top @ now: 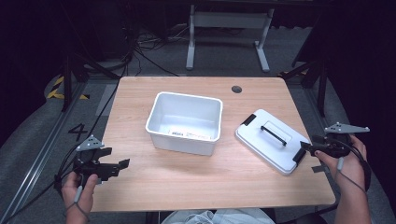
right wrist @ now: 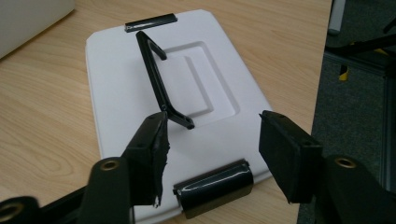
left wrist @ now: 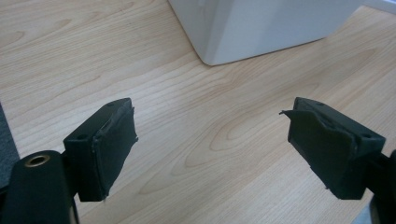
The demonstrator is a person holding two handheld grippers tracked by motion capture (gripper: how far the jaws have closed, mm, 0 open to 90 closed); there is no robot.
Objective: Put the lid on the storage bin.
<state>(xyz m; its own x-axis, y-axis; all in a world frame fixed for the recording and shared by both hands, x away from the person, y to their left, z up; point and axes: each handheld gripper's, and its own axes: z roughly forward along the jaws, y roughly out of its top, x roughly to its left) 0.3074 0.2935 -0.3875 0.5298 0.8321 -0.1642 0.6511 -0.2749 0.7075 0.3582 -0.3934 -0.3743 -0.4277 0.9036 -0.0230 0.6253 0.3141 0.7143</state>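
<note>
Item: white lid (top: 271, 140), near worktop (top: 196, 182) right edge; right hand-held gripper (top: 306, 147) spread around its black latch (right wrist: 215, 186). Risk: an off-centre pinch could push the lid overboard.

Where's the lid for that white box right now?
In the high view the white lid lies flat on the table's right side, beside the open white box, with the right gripper at its near end.
</note>
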